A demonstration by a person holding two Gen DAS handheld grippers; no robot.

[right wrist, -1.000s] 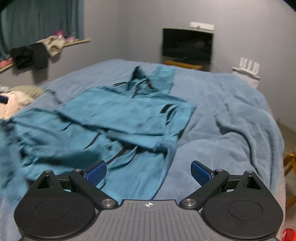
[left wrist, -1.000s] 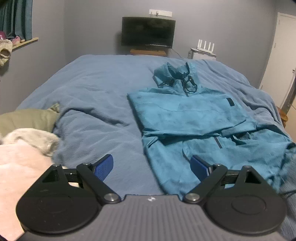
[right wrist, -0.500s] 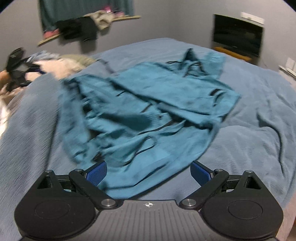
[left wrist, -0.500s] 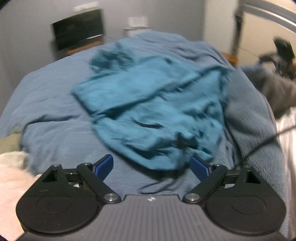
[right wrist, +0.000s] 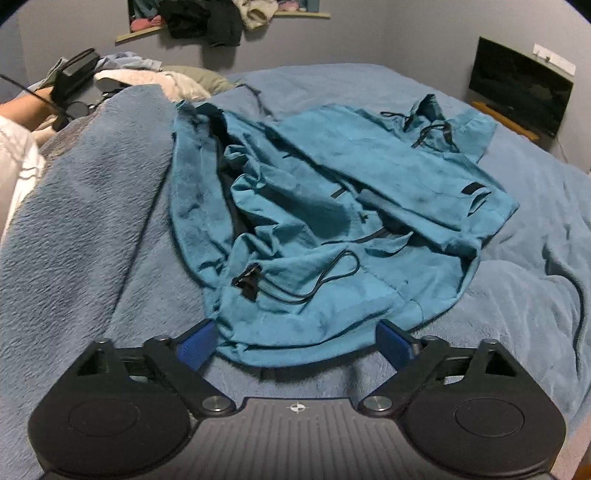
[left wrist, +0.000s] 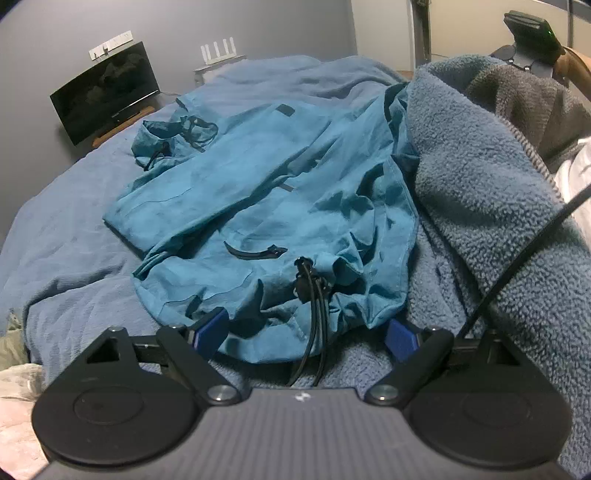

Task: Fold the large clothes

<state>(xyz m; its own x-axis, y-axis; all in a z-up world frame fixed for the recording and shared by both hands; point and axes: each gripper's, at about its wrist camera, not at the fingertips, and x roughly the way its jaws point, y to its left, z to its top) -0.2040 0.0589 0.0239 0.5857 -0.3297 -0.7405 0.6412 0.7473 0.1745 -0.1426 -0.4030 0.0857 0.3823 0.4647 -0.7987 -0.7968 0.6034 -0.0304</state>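
A teal hooded jacket [left wrist: 258, 192] lies crumpled on the blue bed cover [left wrist: 74, 229], hood toward the far end. Its near hem with a black drawcord [left wrist: 314, 295] bunches right in front of my left gripper [left wrist: 306, 332], which is open, its blue pads either side of the hem without pressing it. In the right wrist view the same jacket [right wrist: 332, 206] shows its hem and cord toggle [right wrist: 247, 282] close up. My right gripper [right wrist: 295, 341] straddles that hem edge; its jaws are closing, with cloth between the pads but not pinched.
A person's blue fleece sleeve [left wrist: 480, 184] fills the right of the left wrist view and, as the sleeve [right wrist: 74, 206], the left of the right wrist view. A dark television [left wrist: 107, 96] stands beyond the bed. Pale pillows [right wrist: 147, 79] and clothes on a shelf [right wrist: 221, 18] lie at the far side.
Both views have swung and rolled inward onto the jacket's near hem, which now sits between each pair of fingers. The right jaws have narrowed a little. The sleeves have come into view.
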